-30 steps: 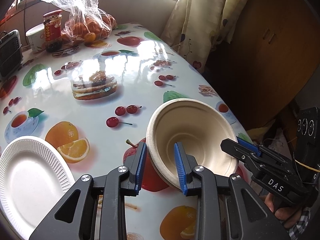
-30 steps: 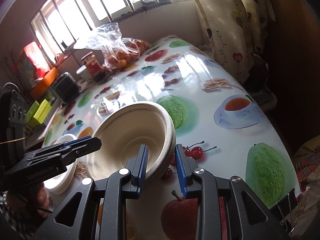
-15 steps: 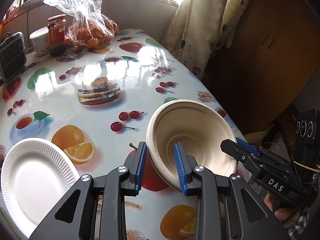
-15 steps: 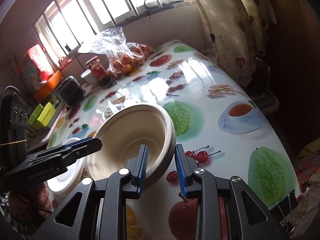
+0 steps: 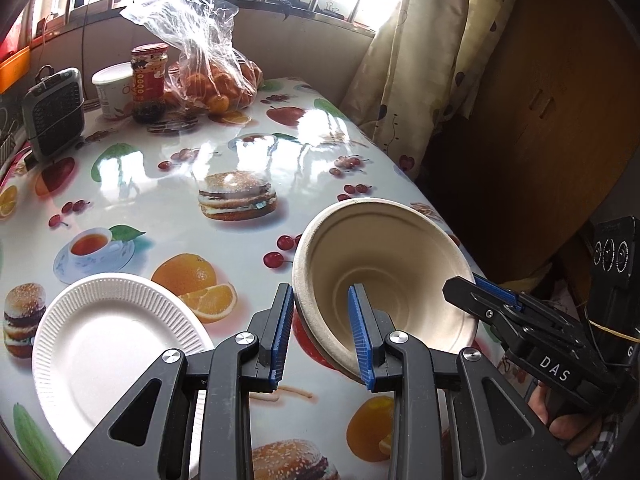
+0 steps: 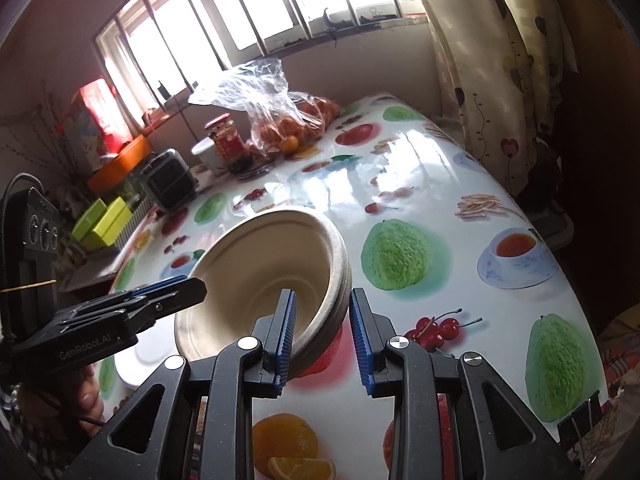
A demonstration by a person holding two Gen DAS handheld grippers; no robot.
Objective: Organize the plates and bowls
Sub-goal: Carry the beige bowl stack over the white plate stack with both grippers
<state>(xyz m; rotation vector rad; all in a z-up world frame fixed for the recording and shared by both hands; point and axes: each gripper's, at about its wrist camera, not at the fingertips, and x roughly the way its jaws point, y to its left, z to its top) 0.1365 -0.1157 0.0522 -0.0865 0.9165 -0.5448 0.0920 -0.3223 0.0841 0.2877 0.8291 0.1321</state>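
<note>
Two grippers hold one stack of beige bowls [image 5: 384, 276] between them, tilted and lifted clear of the table [image 5: 160, 200]. The left gripper [image 5: 320, 336] is clamped on the stack's left rim, one blue pad inside the top bowl and one outside. The right gripper [image 6: 322, 338] grips the opposite rim the same way, though a little daylight shows beside its outer pad. At least two bowls are nested, judging by the doubled rim in the right wrist view. Left of the bowls, a white ridged paper plate [image 5: 108, 356] lies flat on the table, near its front edge. Beyond the bowls, at the far end of the table, stand a clear bag of oranges [image 5: 212, 80], a red-labelled jar [image 5: 149, 80], a white tub [image 5: 114, 90] and a small grey heater [image 5: 54, 112]. Right of the bowls a patterned curtain [image 5: 420, 60] hangs beside the table. A hand [image 5: 576, 424] shows under the right gripper's body.
</note>
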